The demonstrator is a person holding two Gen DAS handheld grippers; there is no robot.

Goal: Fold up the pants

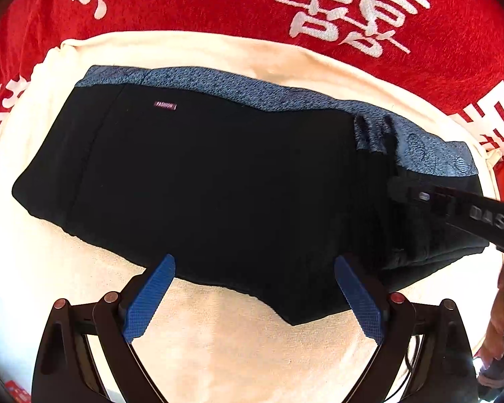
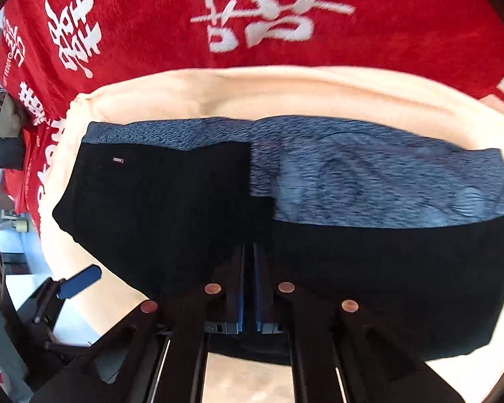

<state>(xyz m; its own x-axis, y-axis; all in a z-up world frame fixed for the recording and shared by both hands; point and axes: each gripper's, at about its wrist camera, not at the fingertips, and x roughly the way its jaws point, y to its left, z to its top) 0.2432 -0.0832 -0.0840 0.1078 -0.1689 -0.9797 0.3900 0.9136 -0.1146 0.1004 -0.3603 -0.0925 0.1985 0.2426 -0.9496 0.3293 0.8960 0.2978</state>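
The black pants [image 1: 201, 174] with a blue-grey patterned inner side [image 1: 238, 87] lie folded on a cream cloth [image 1: 218, 336]. My left gripper [image 1: 255, 297] is open and empty, its blue pads at the pants' near edge. My right gripper [image 2: 248, 268] is shut on the pants' black fabric [image 2: 369, 268] and reaches in from the right in the left wrist view [image 1: 420, 198]. The right wrist view shows the blue-grey side [image 2: 369, 184] beyond the jaws and the left gripper [image 2: 80, 280] at the lower left.
The cream cloth [image 2: 285, 90] lies on a red cover with white characters [image 1: 218, 3], which also shows in the right wrist view [image 2: 151, 16]. A person's hand [image 1: 500, 329] is at the right edge.
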